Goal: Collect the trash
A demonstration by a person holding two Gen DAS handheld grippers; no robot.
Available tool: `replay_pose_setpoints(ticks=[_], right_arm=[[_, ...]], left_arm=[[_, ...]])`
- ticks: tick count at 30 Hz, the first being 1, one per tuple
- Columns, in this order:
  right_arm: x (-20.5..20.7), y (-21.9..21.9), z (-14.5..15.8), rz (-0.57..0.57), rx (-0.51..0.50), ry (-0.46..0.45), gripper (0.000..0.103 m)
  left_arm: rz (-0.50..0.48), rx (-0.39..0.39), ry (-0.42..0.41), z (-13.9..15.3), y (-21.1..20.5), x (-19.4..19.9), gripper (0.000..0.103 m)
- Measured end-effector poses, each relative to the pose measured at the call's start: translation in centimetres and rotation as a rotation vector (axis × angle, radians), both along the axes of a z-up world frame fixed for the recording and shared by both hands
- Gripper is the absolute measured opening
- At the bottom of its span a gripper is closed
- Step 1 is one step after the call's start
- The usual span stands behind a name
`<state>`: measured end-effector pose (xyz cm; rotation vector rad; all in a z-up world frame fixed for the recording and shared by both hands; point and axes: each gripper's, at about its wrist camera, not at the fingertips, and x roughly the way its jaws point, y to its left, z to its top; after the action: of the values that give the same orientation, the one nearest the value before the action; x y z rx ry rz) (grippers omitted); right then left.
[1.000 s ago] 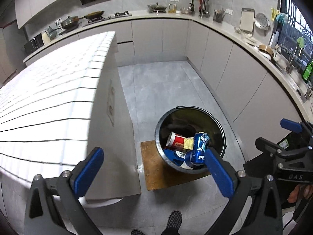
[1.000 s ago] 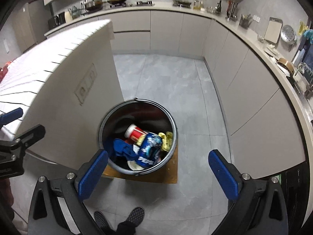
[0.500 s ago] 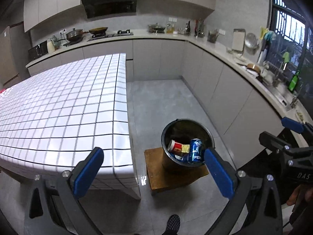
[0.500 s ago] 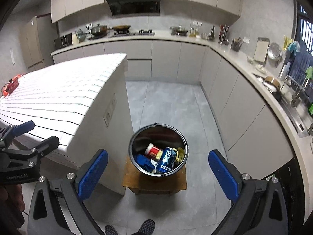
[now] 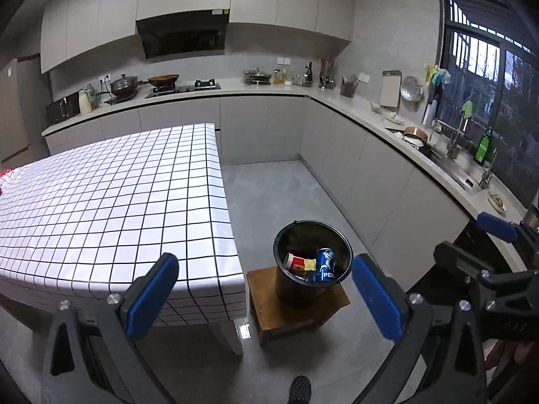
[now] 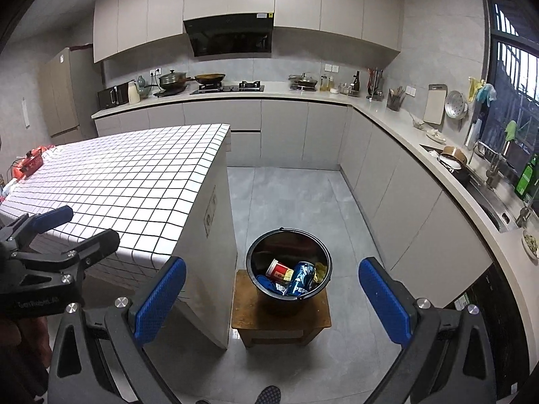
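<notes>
Left claw (image 5: 262, 294): blue-padded fingers (image 5: 153, 293) spread wide, nothing between them, pointed forward and slightly down. Right claw (image 6: 271, 298): fingers (image 6: 384, 304) likewise wide apart, empty, same forward-down tilt. Both held level, side by side; each appeared at edge of other's view. Fingertips of person's hand (image 5: 505, 358) wrapped right claw's handle. Shoe toe (image 6: 267, 395) visible below.

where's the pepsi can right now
The pepsi can stands in the black bucket on the wooden stool, right of the red cup, beside the tiled table.
</notes>
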<state>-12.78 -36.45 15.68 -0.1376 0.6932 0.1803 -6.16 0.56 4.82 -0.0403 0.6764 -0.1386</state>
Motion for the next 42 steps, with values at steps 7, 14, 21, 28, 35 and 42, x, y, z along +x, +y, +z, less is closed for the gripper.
replay_pose_setpoints(ticks=[7, 14, 21, 28, 35, 42], right_arm=[[-0.6, 0.0, 0.3, -0.004, 0.002, -0.012, 0.103], [-0.1, -0.1, 0.1, 0.011, 0.003, -0.011, 0.103], [0.7, -0.3, -0.1, 0.024, 0.011, -0.004, 0.103], [1.0, -0.4, -0.3, 0.025, 0.019, -0.003, 0.103], [1.2, -0.7, -0.3, 0.024, 0.021, -0.005, 0.103], [1.5, -0.6, -0.3, 0.021, 0.020, -0.003, 0.103]], left_arm=[[0.015, -0.001, -0.025, 0.5, 0.1, -0.4, 0.103], [0.033, 0.002, -0.030, 0.2, -0.1, -0.8, 0.103], [0.027, 0.015, -0.029, 0.2, -0.4, -0.7, 0.103], [0.027, 0.017, -0.030, 0.3, -0.3, -0.7, 0.103], [0.026, 0.019, -0.027, 0.4, -0.1, -0.5, 0.103], [0.022, 0.015, -0.033, 0.5, -0.1, -0.2, 0.103]])
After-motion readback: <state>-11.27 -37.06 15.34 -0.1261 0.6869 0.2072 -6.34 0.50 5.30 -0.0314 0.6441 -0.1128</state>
